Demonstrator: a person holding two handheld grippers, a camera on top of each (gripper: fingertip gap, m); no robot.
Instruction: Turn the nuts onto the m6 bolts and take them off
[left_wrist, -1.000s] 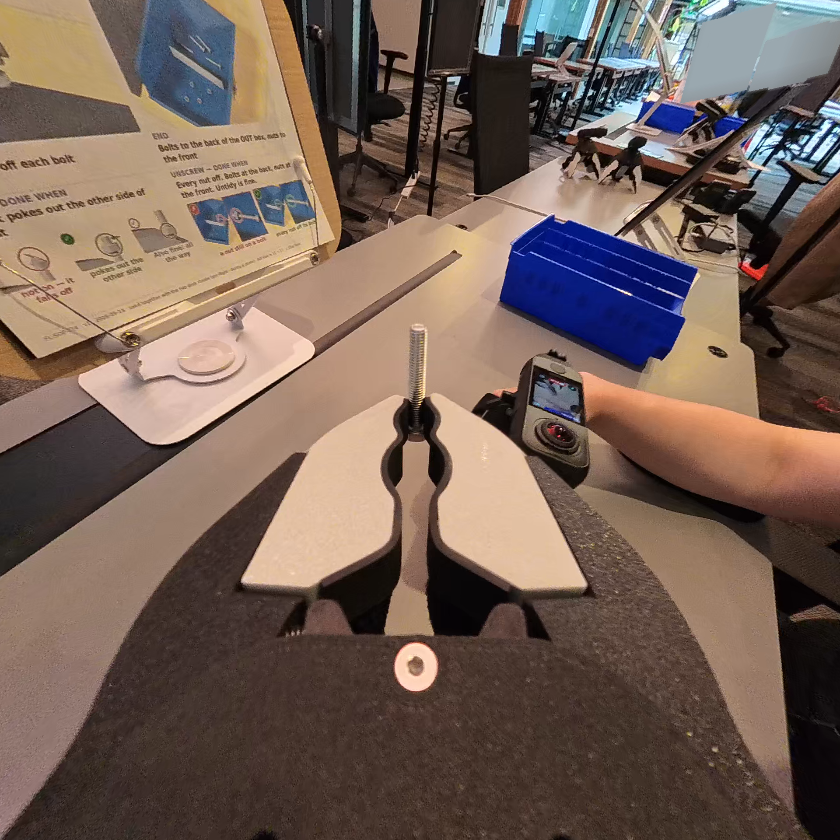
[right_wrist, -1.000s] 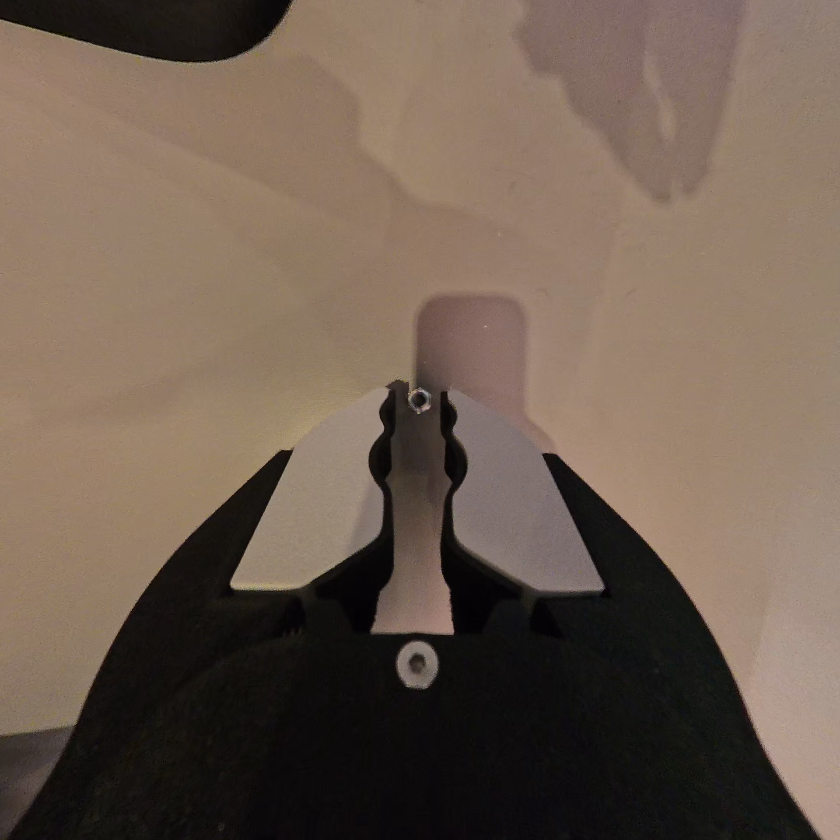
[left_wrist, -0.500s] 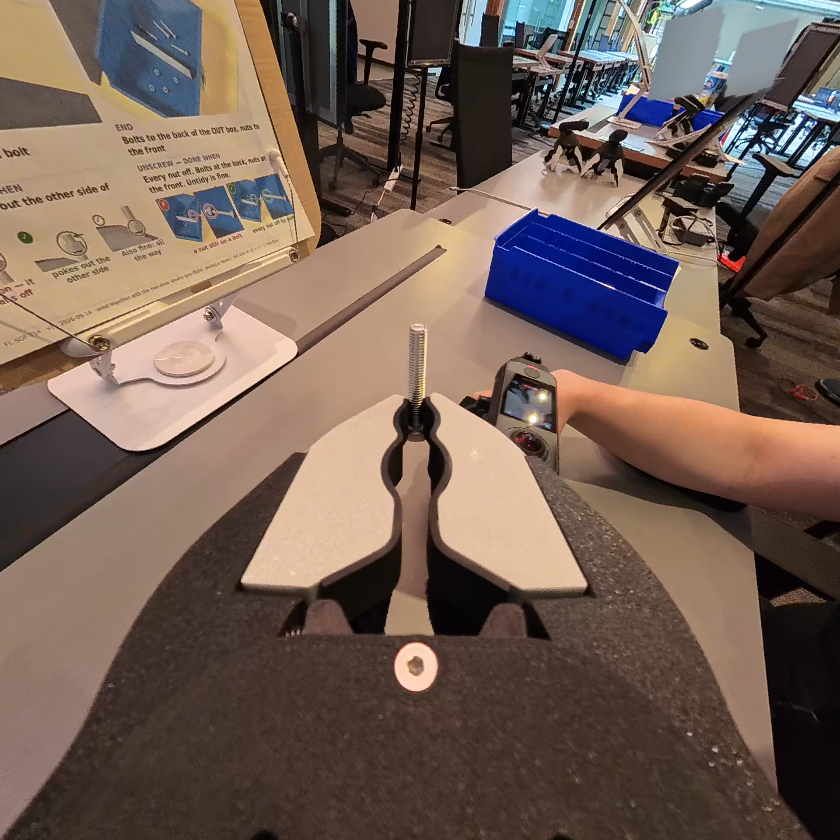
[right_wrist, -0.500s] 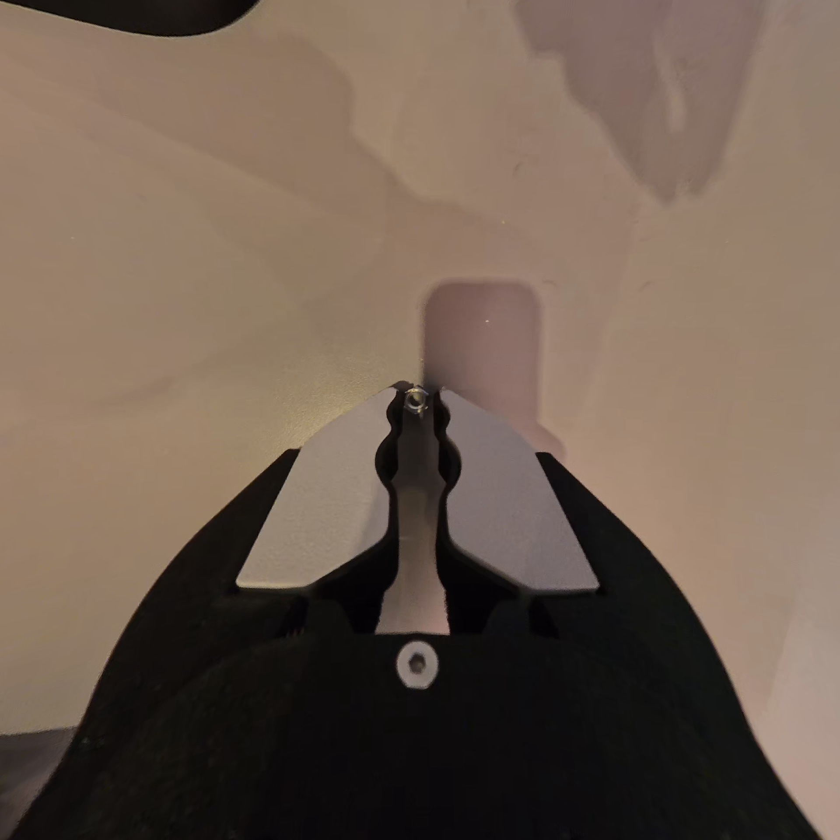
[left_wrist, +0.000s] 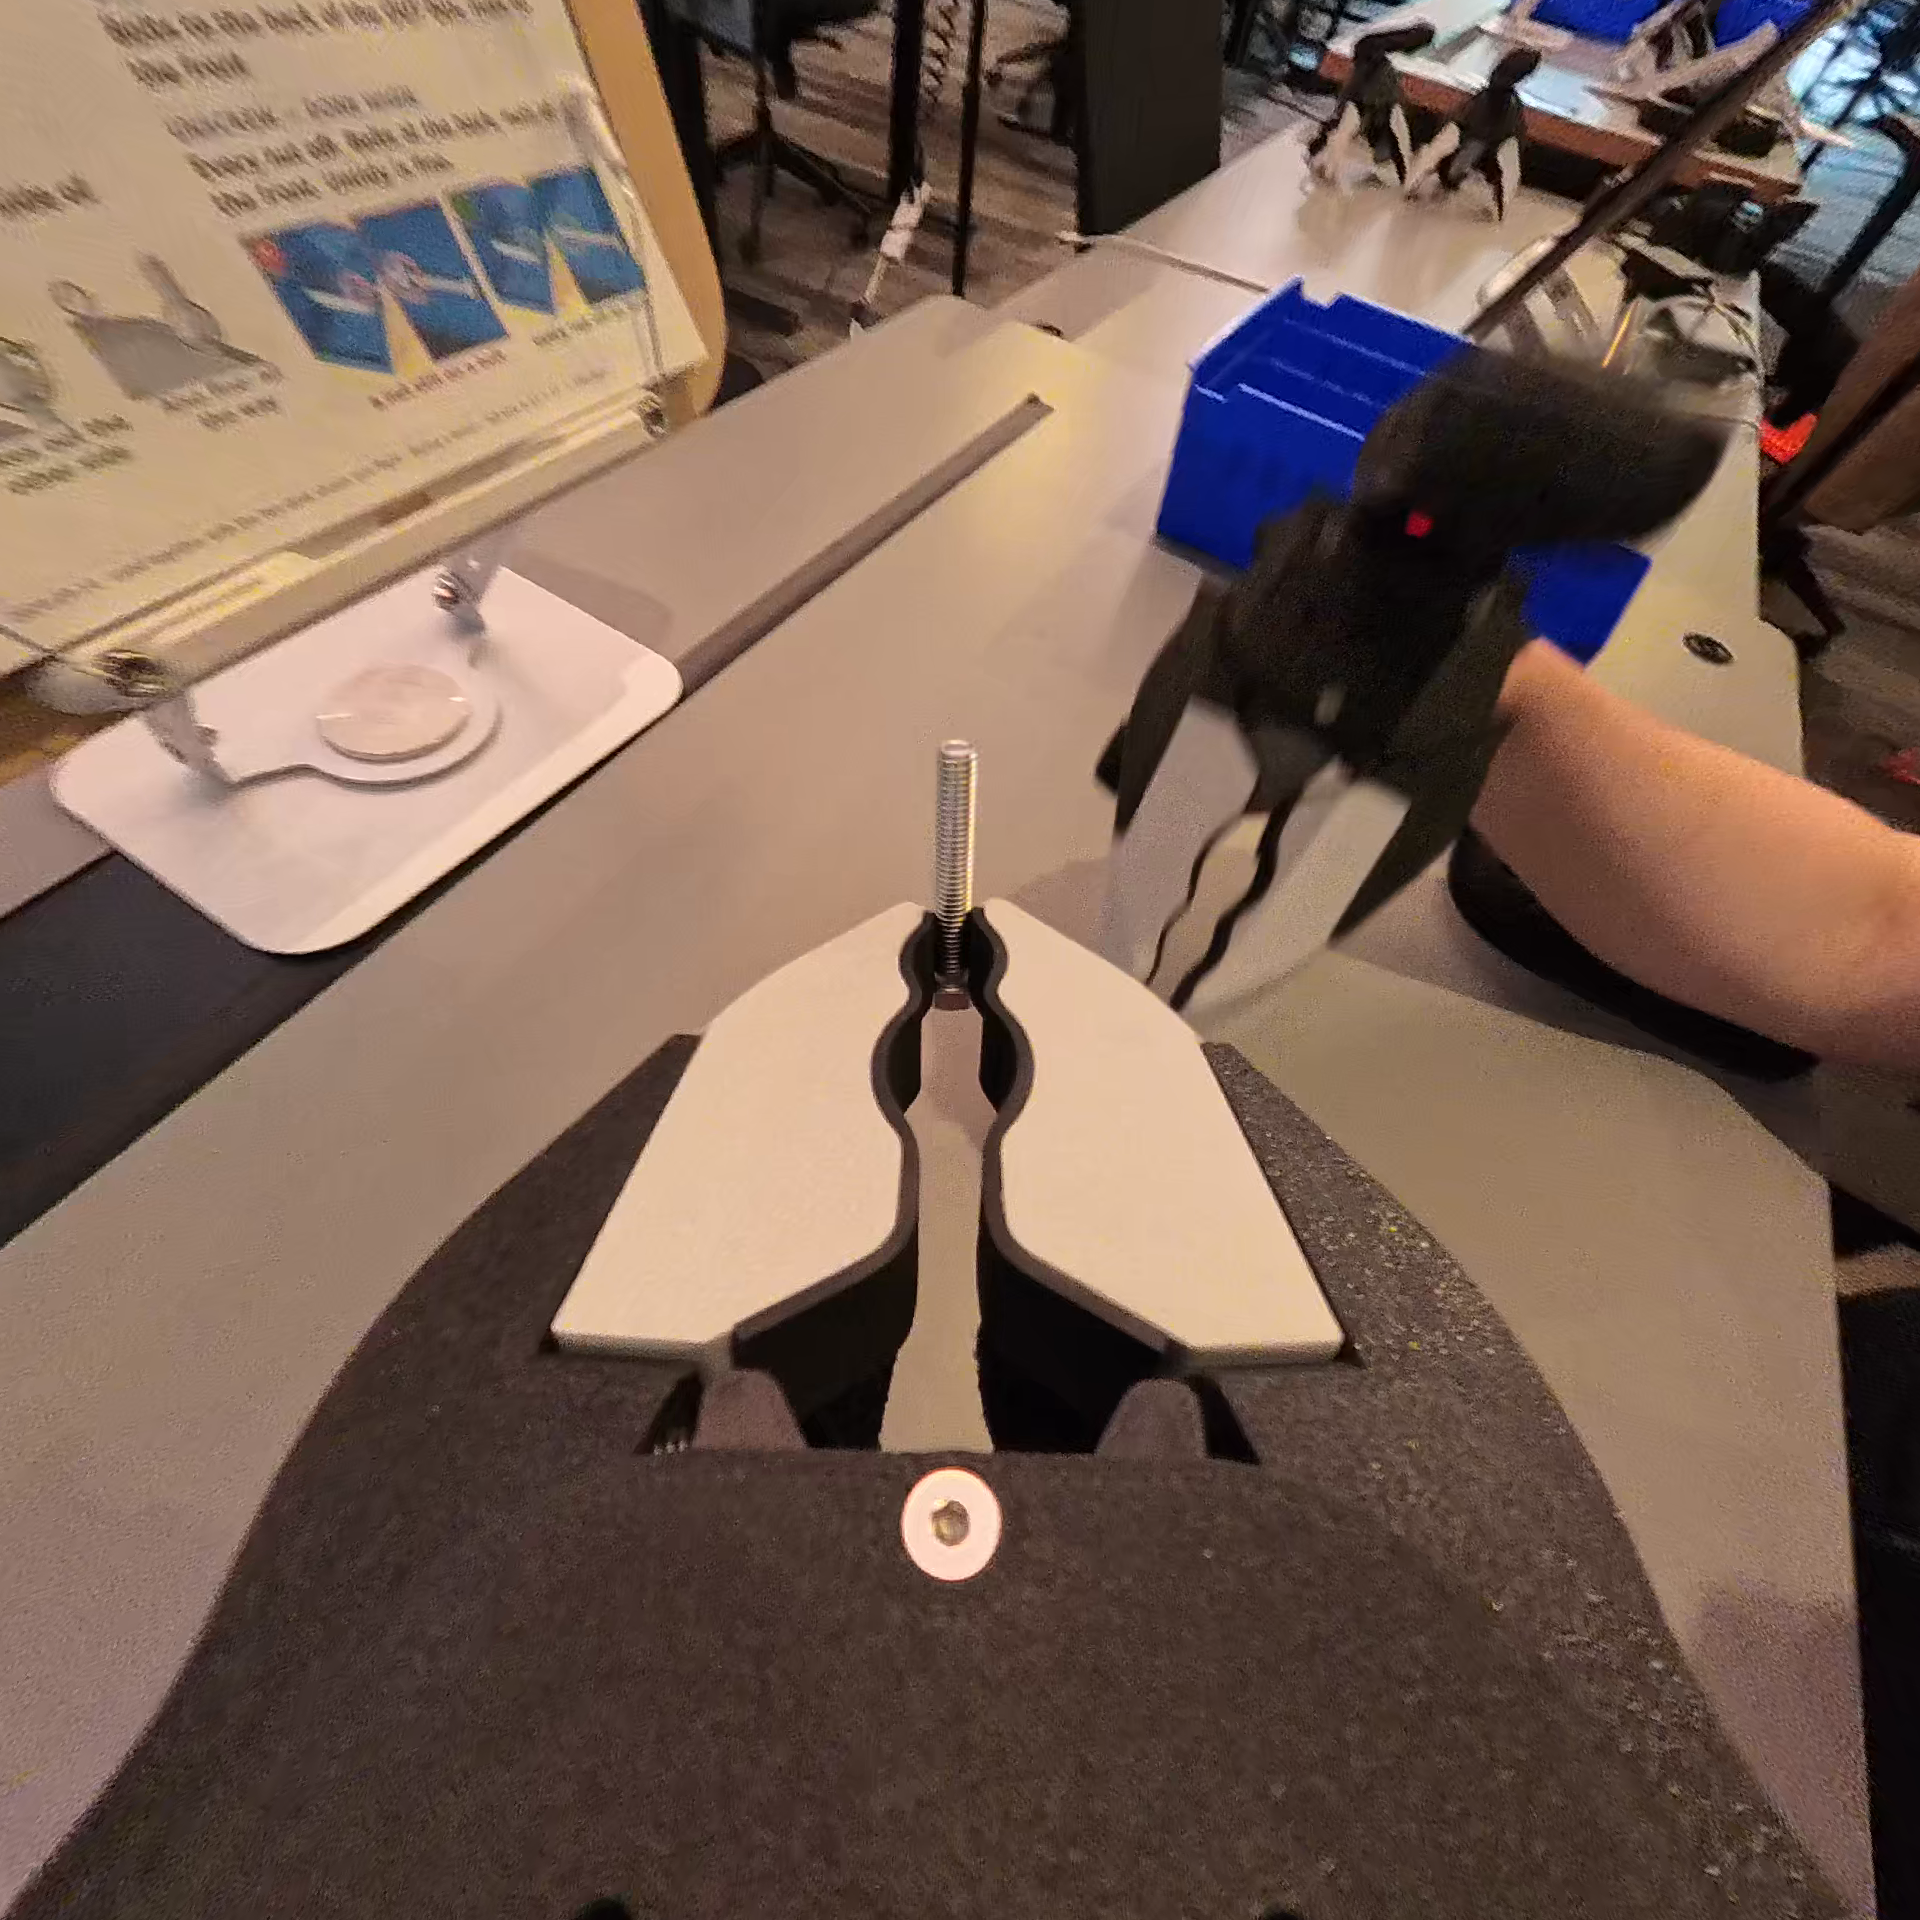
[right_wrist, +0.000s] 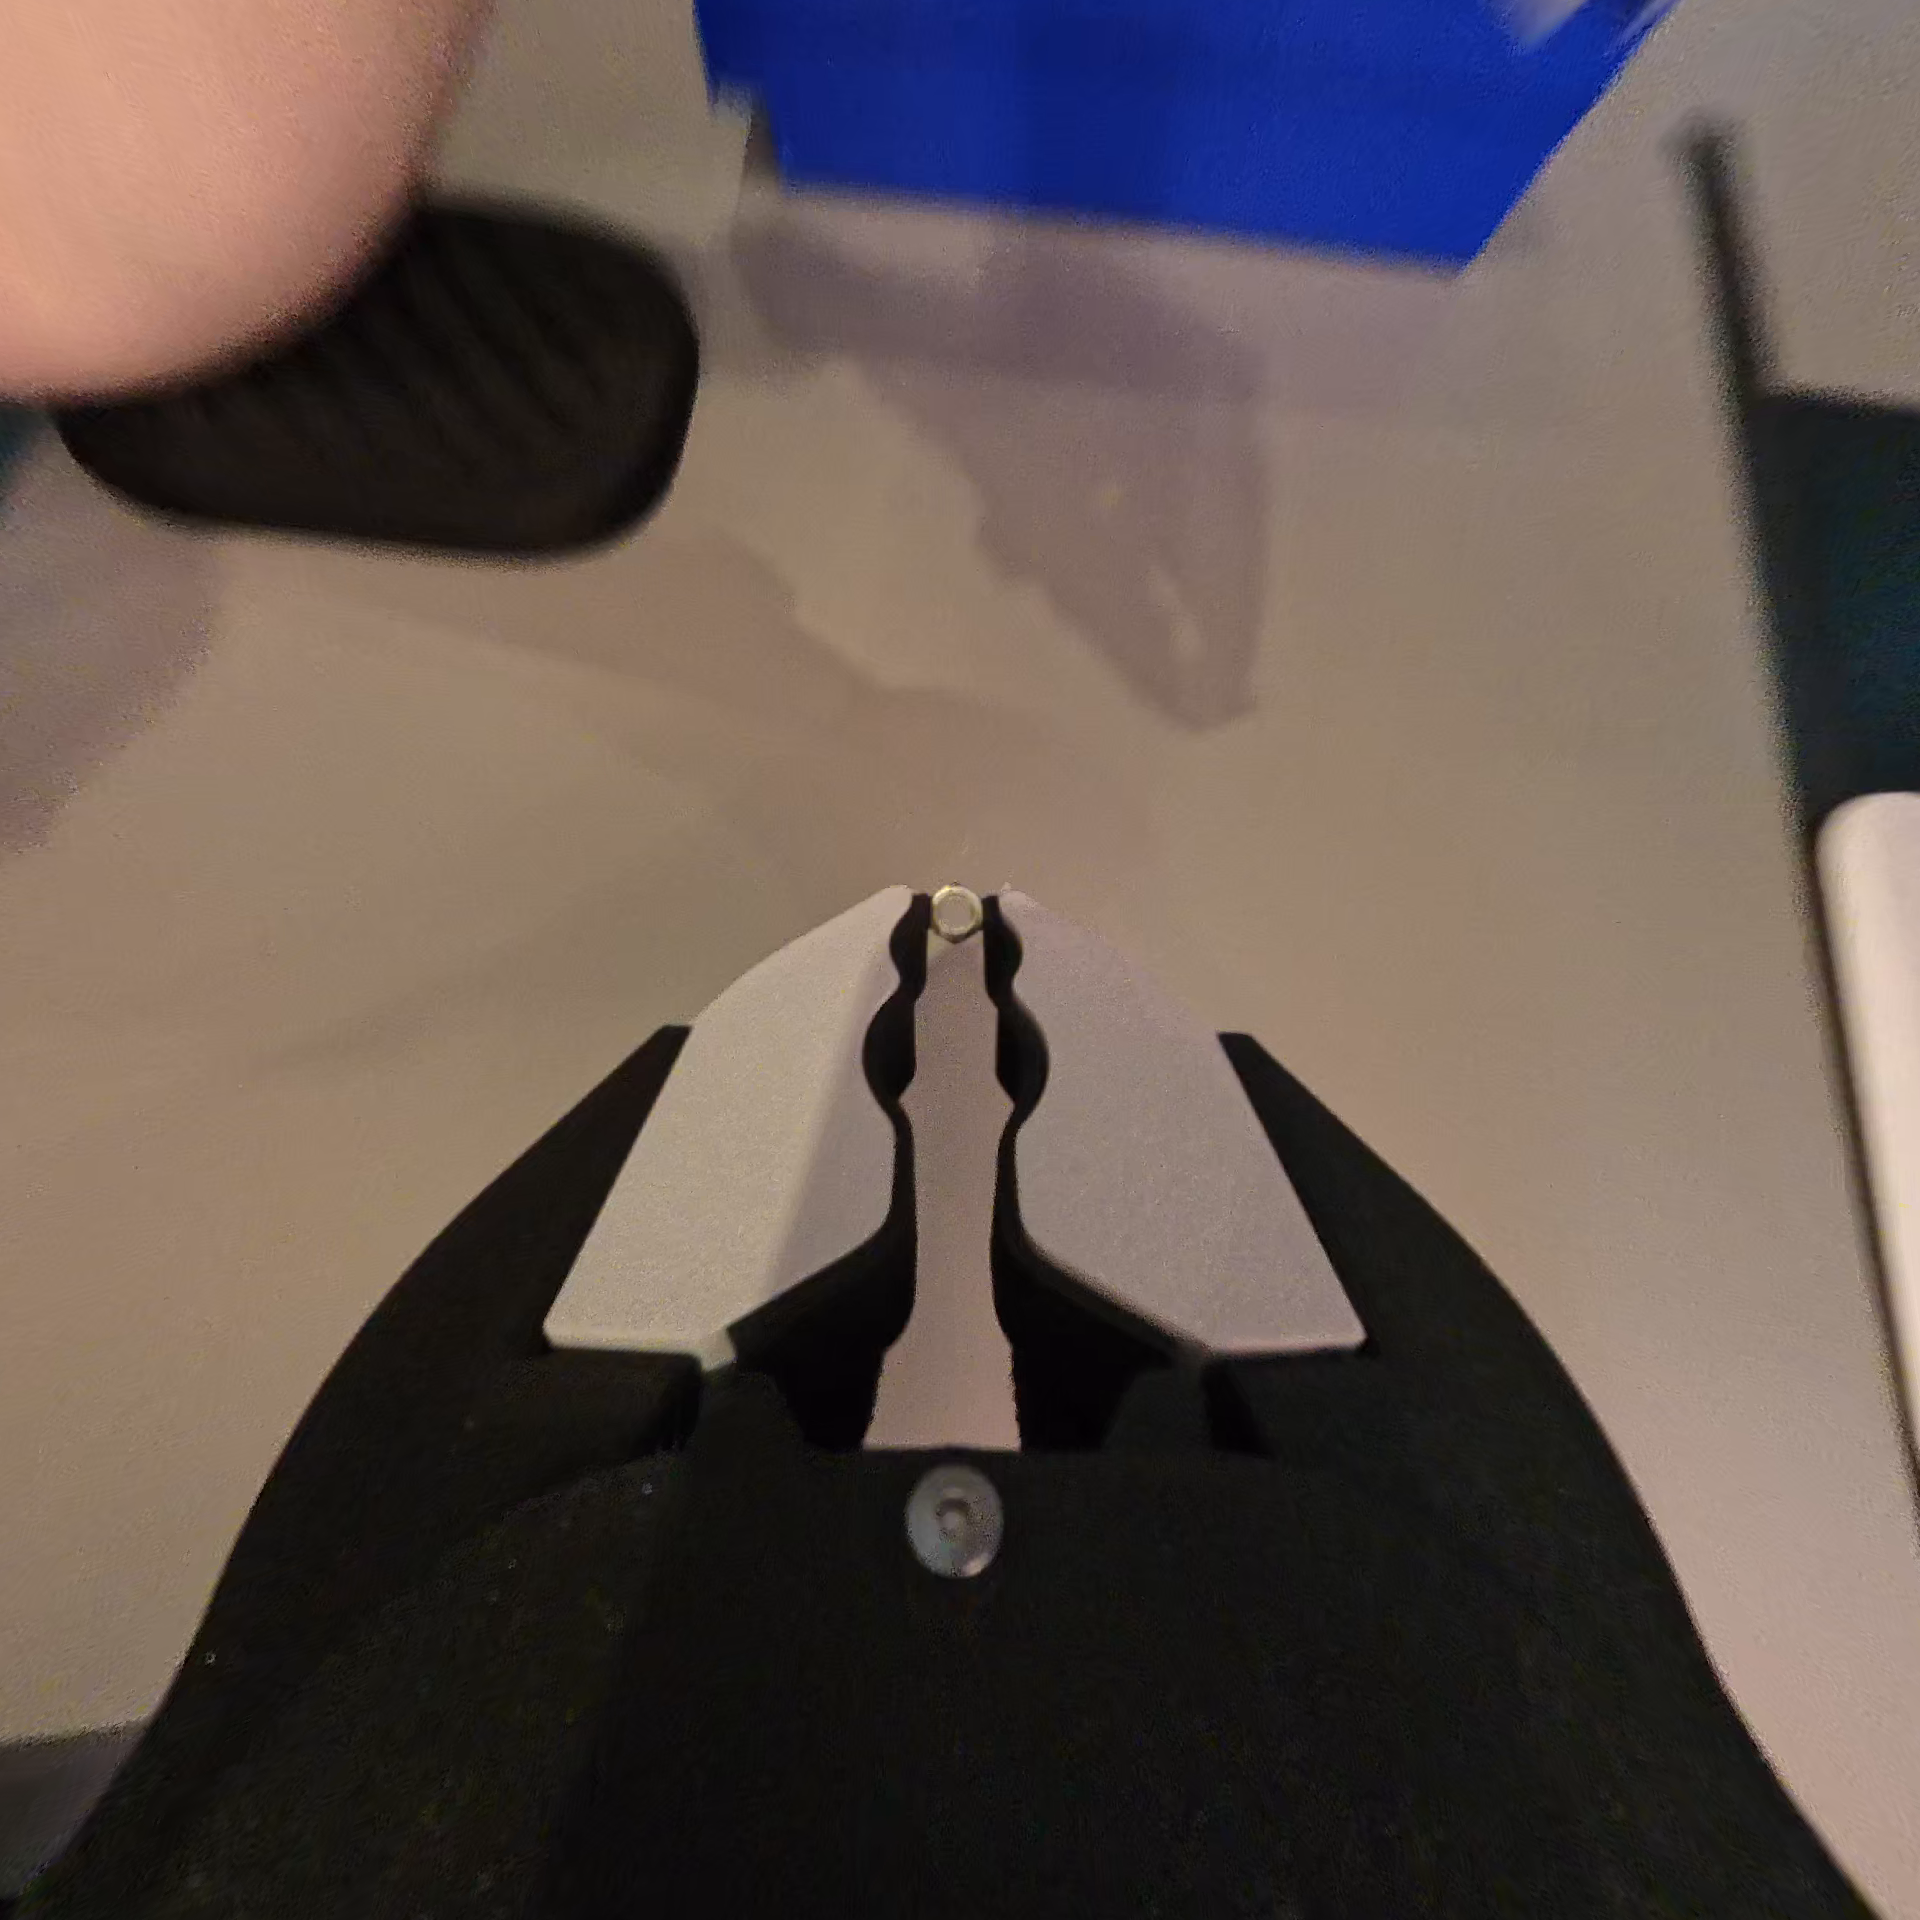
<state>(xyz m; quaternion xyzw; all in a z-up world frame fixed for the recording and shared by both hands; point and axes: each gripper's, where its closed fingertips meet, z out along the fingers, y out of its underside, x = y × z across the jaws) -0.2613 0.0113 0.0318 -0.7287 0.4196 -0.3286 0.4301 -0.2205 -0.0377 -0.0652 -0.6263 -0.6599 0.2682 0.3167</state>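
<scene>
While the left tool (left_wrist: 953, 914) clamps an upright bolt (left_wrist: 954, 821), the right tool (right_wrist: 957, 902) (blurred) apparently pinches a nut (right_wrist: 954, 915).

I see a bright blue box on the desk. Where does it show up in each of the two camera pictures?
Left wrist view: the blue box sits upper right on the grey desk, partly behind the blurred right gripper.
Right wrist view: it fills the top edge, blurred, ahead of the fingers.
Shared landmark: the grey desk under it.

Both wrist views look closely along their fingers, sharing the blue bin (left_wrist: 1340, 416).
</scene>
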